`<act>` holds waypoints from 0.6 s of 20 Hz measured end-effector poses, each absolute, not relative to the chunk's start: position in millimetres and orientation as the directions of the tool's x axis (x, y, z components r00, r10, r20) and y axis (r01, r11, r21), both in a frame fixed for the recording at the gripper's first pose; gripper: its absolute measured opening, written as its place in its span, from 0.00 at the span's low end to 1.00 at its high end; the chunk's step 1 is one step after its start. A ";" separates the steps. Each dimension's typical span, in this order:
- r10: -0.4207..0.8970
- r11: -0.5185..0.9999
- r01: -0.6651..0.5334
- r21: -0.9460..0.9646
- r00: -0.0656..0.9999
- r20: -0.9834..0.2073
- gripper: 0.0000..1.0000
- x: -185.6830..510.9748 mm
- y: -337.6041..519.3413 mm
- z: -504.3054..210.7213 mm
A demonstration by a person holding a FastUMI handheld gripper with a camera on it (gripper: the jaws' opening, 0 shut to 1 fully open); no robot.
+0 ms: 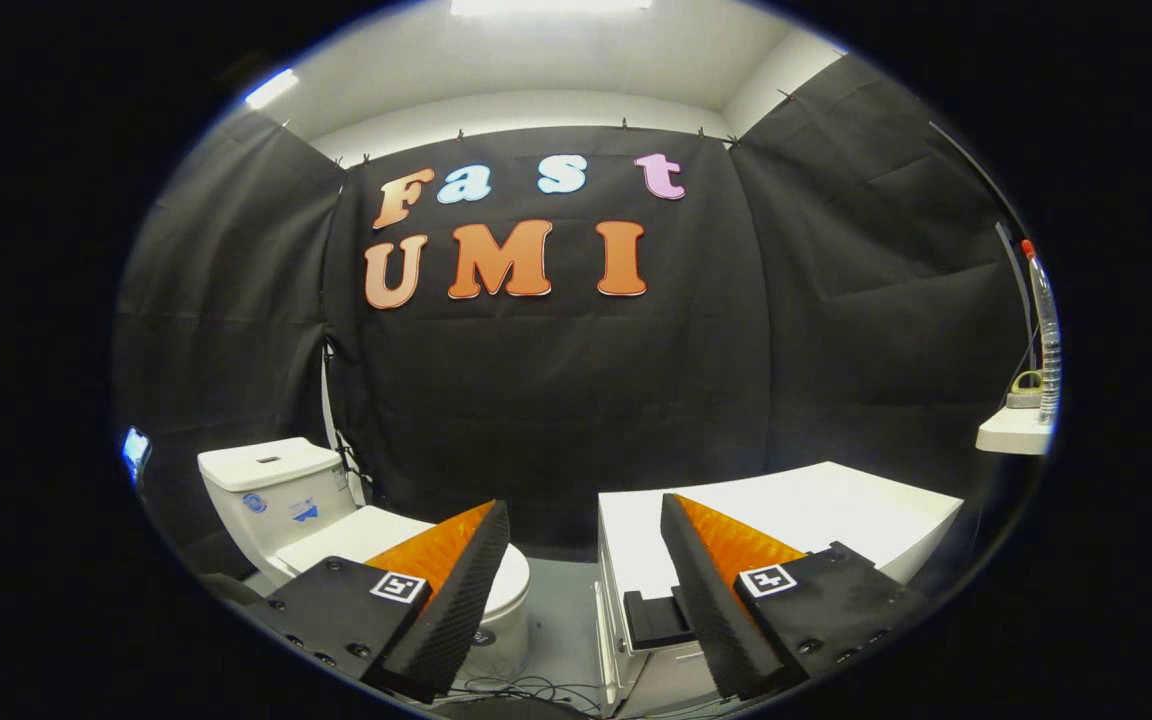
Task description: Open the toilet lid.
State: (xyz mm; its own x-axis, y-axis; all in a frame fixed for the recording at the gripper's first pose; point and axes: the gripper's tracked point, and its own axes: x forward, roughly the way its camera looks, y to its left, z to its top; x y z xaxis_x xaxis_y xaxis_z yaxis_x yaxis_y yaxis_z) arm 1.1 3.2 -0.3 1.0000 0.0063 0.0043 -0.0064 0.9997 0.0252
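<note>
Two white fixtures stand ahead: a cabinet (816, 510) beyond the right finger and a toilet (281, 495) beyond the left, its lid (386, 530) down. Smaller, the gripper (584, 520) hangs wide apart, holding nothing.

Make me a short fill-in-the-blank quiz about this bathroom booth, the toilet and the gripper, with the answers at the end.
1. The toilet lid is ____.
2. The gripper has its fingers ____, holding nothing.
3. The toilet's tank stands against the ____ cloth wall.
4. Across the floor from the toilet stands a ____ cabinet.

Missing words: closed; open; black; white
</note>
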 end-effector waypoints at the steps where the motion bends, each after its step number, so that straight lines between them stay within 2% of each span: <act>1: 0.003 1.000 -0.003 0.024 1.000 0.009 0.98 2.8 3.7 3.1; 6: -0.013 0.999 0.010 0.032 0.997 0.079 0.98 19.4 22.0 37.2; 12: 0.048 0.993 -0.058 0.098 0.993 0.105 0.98 58.2 98.1 49.8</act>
